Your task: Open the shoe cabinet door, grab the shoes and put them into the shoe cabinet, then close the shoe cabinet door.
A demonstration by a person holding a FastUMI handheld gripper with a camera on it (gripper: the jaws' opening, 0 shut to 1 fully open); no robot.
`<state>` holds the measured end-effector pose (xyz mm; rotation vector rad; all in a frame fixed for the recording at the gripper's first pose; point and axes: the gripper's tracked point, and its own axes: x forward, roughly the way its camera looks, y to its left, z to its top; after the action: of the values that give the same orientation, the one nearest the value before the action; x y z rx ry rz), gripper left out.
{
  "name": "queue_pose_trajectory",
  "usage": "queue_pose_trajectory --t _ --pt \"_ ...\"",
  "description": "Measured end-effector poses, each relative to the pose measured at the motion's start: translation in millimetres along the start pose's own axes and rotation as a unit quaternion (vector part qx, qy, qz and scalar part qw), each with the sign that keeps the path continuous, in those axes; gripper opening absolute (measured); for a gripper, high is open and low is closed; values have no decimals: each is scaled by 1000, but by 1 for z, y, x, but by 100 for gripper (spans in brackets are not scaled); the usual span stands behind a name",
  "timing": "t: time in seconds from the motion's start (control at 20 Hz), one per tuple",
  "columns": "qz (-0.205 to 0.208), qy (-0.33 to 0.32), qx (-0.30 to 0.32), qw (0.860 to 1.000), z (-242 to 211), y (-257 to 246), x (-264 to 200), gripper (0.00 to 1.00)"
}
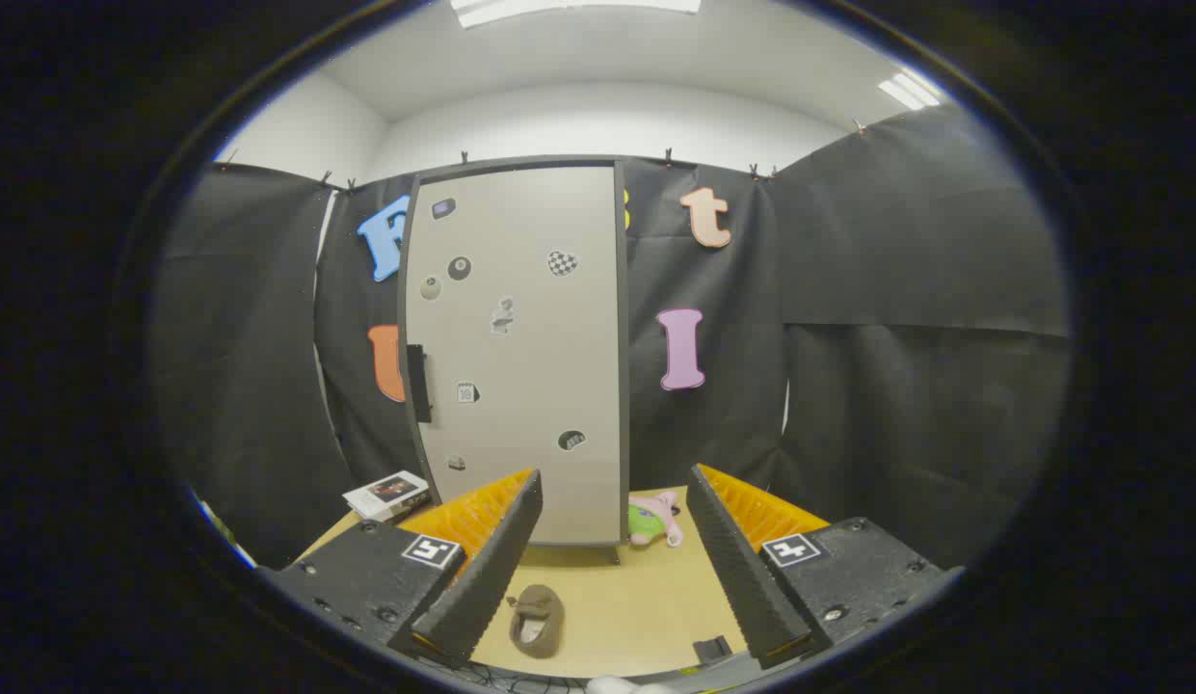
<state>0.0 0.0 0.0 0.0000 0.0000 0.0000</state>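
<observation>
Shoe cabinet door not opened yet, gripper held back from it with nothing in its grasp

The gripper [612, 564] is held level and pointed straight at the cabinet [520, 357], with its fingers [482, 569] spread wide and nothing caught between them. The door is seen shut, and the dark handle [419, 384] is found on its left edge, well beyond the fingers and off to the left of them. So the first step looks to be the one in hand, and the handle probably needs to be reached and gripped before anything else gets done. The brown shoe [537, 621] is left lying on the wooden table [646, 598], between the fingers and close to the left one. A pink and green plush toy [653, 520] is spotted by the cabinet's foot, and a small box [387, 494] off to the left.
</observation>
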Motion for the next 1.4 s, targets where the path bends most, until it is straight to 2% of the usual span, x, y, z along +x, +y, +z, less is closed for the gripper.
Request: queue_pose_trajectory --t 0.45,0.85,1.1,1.4 --pt "-10 -8 -8 1000 6 -1 -10 99" --pt "-2 -12 -6 1000 11 18 -4 99" --pt "15 -13 -8 1000 18 57 30 99" --pt "66 -13 -11 998 31 136 92 99"
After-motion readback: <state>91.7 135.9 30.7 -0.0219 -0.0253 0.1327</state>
